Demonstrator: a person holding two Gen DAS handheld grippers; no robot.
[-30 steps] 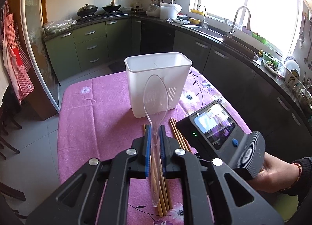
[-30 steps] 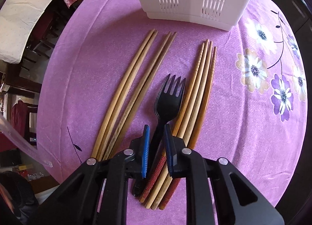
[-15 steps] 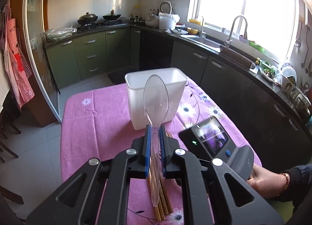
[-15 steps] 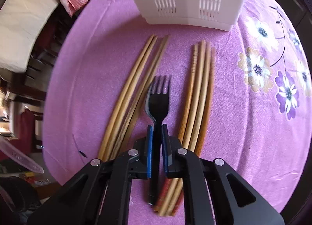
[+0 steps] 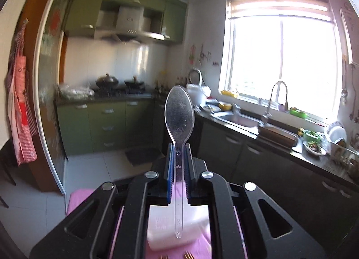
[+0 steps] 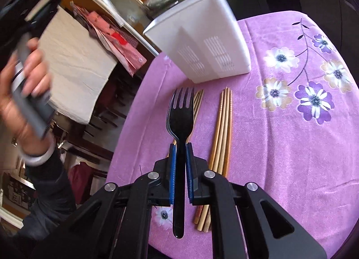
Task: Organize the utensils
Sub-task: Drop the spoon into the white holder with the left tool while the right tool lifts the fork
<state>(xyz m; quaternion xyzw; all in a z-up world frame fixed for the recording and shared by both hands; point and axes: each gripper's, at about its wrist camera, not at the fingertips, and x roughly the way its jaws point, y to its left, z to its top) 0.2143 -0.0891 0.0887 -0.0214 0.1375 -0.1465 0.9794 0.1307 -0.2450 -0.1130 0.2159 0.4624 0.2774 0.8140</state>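
My left gripper (image 5: 178, 150) is shut on the handle of a clear plastic spoon (image 5: 179, 113), bowl up, raised above the white utensil holder (image 5: 166, 225) seen below between the arms. My right gripper (image 6: 179, 149) is shut on a black plastic fork (image 6: 180, 113), lifted off the purple cloth with its tines toward the white slotted holder (image 6: 202, 41). Two bundles of wooden chopsticks (image 6: 221, 128) lie on the cloth under and right of the fork. The person's hand (image 6: 24, 92) with the left gripper's handle shows at the left of the right wrist view.
The purple flowered tablecloth (image 6: 291, 146) covers a small table, whose left edge drops to chairs and the floor. Beyond stand green kitchen cabinets (image 5: 105, 124), a stove with pans (image 5: 119, 83) and a sink counter (image 5: 246, 122) under the window. A red apron (image 5: 20, 110) hangs at left.
The left gripper rose and tilted up with the spoon, so the table dropped almost out of its view. The right gripper closed on the fork and lifted it off the cloth.
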